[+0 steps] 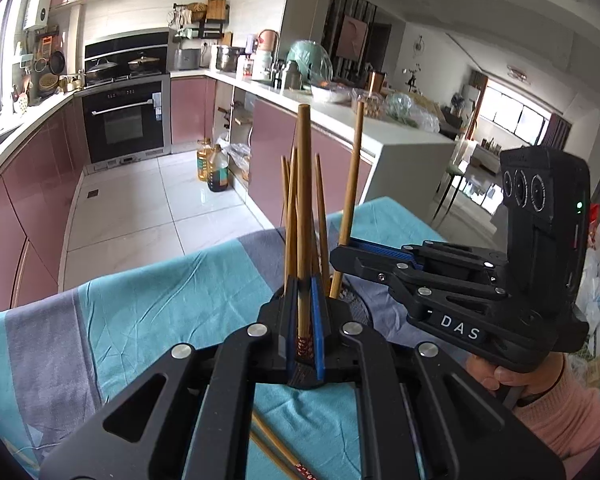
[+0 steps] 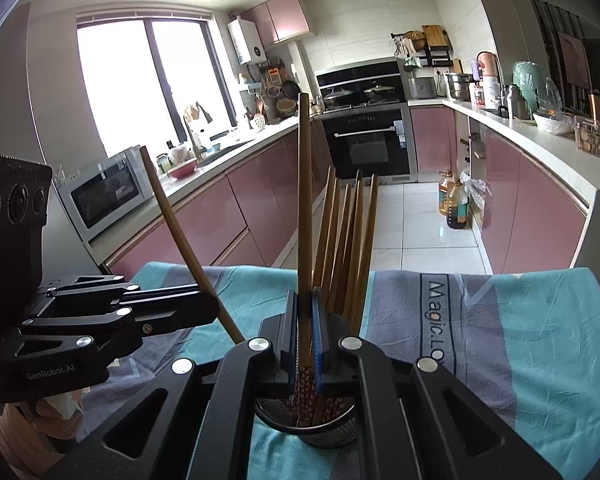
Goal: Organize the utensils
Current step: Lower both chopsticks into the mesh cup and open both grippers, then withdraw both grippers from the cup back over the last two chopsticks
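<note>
At the bottom centre of the left wrist view, the left gripper is clamped on one upright wooden chopstick, its patterned end between the blue pads. In the right wrist view the right gripper likewise pinches a chopstick just above the metal mesh holder, where more chopsticks lean (fanned toward the upper right). Two loose chopsticks lie on the teal and grey cloth at the lower edge.
</note>
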The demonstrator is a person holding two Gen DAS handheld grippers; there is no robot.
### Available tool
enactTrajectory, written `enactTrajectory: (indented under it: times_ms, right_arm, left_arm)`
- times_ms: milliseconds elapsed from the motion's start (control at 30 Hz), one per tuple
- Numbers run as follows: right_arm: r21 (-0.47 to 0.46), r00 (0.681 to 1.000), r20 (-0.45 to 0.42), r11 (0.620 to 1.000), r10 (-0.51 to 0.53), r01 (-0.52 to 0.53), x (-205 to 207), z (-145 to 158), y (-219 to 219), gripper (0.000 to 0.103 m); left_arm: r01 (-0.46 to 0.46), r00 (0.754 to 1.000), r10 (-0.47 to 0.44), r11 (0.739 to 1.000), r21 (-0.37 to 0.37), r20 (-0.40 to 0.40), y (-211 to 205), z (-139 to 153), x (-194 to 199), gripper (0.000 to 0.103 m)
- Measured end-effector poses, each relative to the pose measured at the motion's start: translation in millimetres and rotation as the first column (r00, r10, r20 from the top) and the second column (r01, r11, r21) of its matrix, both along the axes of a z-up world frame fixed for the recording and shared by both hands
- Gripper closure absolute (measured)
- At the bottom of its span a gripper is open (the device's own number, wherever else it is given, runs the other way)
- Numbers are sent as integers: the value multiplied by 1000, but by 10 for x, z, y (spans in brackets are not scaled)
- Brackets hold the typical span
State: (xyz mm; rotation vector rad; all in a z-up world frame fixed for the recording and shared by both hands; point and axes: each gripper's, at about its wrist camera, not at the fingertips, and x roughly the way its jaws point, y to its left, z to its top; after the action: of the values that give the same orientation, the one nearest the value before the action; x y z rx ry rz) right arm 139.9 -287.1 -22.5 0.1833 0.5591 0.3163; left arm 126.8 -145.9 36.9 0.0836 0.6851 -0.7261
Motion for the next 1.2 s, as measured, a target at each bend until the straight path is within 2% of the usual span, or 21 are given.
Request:
enactTrajectory:
  times_ms: [367, 533, 833, 933, 1100, 1200]
  right_arm:
    - [-14, 998, -70, 1000, 1, -2, 110, -142, 59, 97]
    - [-8, 997, -80, 1000, -9, 9, 113, -141, 69, 97]
    - [-3, 996, -88, 1000, -23, 23, 94, -175, 43, 95]
    - [2, 997, -77, 1000, -10, 11, 18, -162, 48, 93]
    - [-8, 999, -26, 1000, 26, -26, -243, -118, 116, 82]
    - [-30, 996, 0, 996, 87, -87, -460, -114, 233, 71]
  left_arm:
    - [5, 998, -2, 999, 48, -66, -67, -225, 224, 96]
    - [4, 996, 0, 999, 39, -90, -93, -266, 304, 96]
    - [-17, 996, 17, 1000, 0, -85, 49, -302, 285, 95]
    - [-46, 997, 45, 999, -12, -60, 160, -310, 197, 85]
    - [-113, 994, 113, 993, -30, -15, 447, -342, -2, 69]
    - [-167, 986, 168, 985, -30, 8, 666, -390, -113, 54]
